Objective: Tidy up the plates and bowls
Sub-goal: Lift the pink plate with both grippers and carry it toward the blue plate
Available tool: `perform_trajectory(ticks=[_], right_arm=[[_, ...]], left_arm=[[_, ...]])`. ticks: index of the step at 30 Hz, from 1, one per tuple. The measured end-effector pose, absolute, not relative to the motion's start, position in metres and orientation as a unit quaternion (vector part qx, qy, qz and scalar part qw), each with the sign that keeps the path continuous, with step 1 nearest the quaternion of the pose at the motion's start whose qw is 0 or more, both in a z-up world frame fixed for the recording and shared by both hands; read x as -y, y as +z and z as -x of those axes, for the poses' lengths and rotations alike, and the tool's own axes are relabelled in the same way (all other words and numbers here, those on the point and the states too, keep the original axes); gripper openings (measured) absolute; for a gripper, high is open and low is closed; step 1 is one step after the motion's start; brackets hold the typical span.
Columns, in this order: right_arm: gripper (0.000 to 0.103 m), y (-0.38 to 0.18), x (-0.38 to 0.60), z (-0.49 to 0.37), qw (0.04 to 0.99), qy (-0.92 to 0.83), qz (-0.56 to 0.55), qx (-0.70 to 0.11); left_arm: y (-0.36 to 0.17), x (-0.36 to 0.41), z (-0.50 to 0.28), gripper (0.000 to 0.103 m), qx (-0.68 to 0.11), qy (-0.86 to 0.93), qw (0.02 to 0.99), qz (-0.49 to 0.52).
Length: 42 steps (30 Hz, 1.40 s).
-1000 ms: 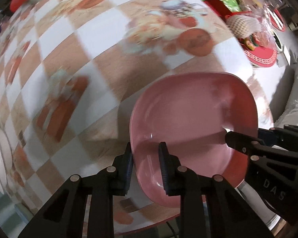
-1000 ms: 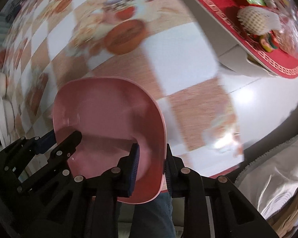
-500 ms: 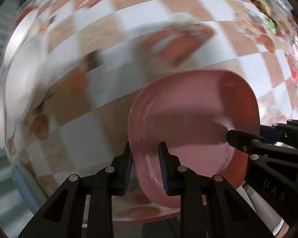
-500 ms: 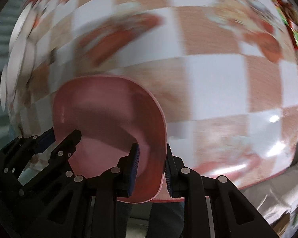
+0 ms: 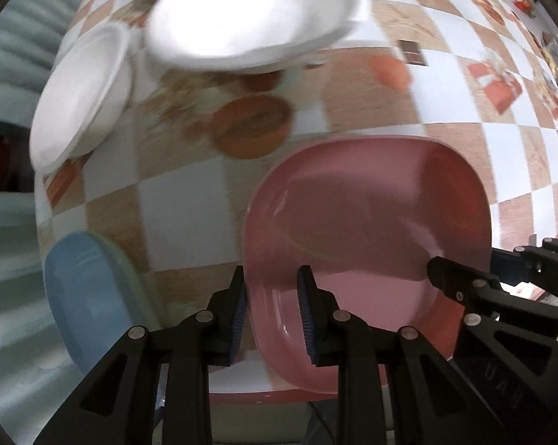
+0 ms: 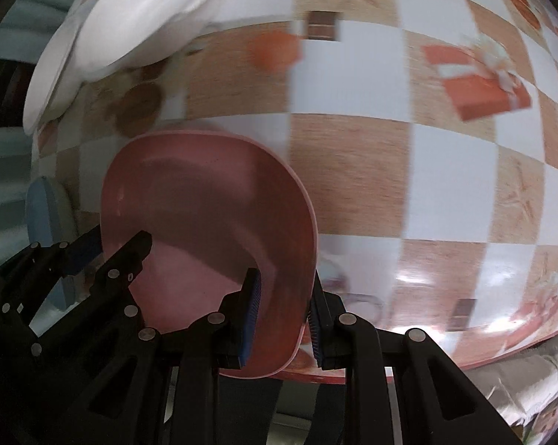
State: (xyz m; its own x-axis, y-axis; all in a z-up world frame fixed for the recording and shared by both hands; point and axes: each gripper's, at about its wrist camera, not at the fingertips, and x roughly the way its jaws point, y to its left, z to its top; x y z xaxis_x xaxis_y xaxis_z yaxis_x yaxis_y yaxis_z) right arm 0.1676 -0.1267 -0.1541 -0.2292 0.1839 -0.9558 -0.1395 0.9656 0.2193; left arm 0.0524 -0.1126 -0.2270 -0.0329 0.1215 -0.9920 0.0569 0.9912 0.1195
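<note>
Now the checkered surface (image 5: 446, 85) under the carried dish differs from a second ago: the red-clothed clutter has gone from view, and white plates (image 5: 249, 11) and a blue plate (image 5: 82, 296) have appeared at the left edge. The pink plate (image 5: 368, 230), a rounded square with no clear long axis, hangs face-up above the surface. The left hand-held gripper (image 5: 271, 311) clamps its left rim; the right hand-held gripper (image 6: 282, 319) clamps its opposite rim.

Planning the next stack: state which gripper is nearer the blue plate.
Left. The left gripper grips the pink dish's rim beside the blue plate; the right gripper grips the opposite rim.
</note>
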Motion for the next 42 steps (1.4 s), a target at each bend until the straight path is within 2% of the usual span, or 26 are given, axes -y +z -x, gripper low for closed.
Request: perform_trajectory(ticks=[42], right_arm=[[0.027, -0.148, 0.092, -0.161, 0.607, 0.096, 0.006, -0.789]], left_arm=[[-0.199, 0.048, -0.022, 0.031, -0.698, -0.007, 0.716, -0.032]])
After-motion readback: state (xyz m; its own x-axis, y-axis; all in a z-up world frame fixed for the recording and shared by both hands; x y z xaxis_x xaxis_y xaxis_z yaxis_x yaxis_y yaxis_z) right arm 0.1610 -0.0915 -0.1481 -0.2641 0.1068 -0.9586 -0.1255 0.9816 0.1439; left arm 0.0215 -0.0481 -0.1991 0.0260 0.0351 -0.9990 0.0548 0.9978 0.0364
